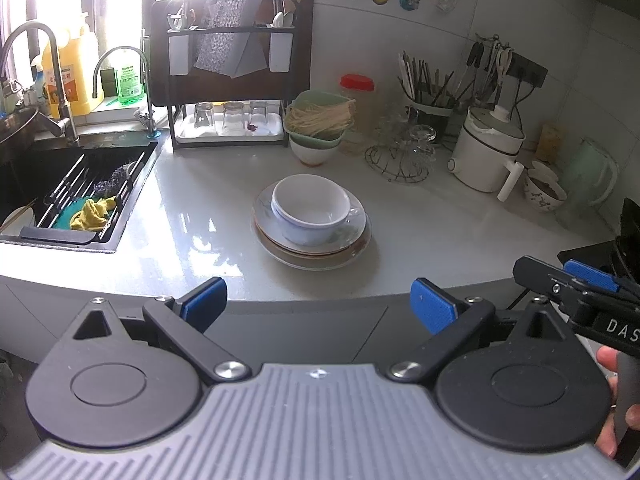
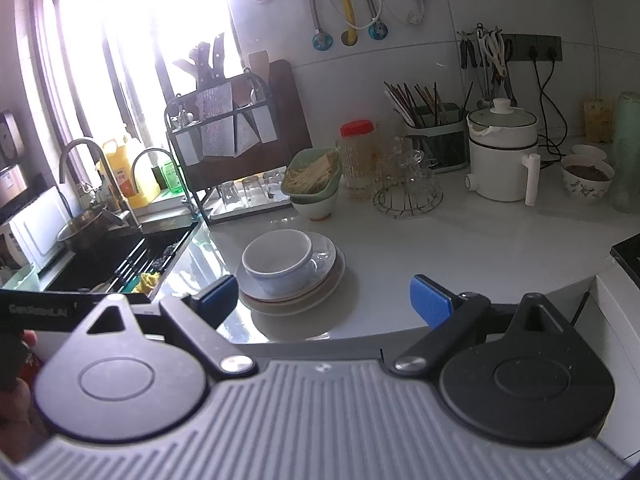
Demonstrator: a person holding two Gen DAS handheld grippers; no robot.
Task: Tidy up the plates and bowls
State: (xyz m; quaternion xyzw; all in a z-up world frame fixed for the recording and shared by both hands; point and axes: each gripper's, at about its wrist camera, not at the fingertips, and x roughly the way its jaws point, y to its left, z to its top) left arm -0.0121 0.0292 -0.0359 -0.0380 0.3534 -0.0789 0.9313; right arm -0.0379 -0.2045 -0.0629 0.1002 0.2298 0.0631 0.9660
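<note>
A white bowl (image 1: 310,210) stands on a stack of plates (image 1: 316,250) in the middle of the white counter; both also show in the right wrist view, bowl (image 2: 280,264) on plates (image 2: 298,294). My left gripper (image 1: 318,306) is open and empty, held back at the counter's front edge, short of the stack. My right gripper (image 2: 324,302) is open and empty, also at the front edge, with the stack just beyond its left finger. The right gripper's fingers (image 1: 588,276) show at the right of the left wrist view.
A sink (image 1: 72,196) with a rack and yellow cloth lies left. At the back stand a glass rack (image 1: 230,124), a green bowl of noodles (image 1: 318,120) on a white bowl, a wire basket of glasses (image 1: 404,156), a white pot (image 1: 488,152) and a patterned bowl (image 1: 546,194).
</note>
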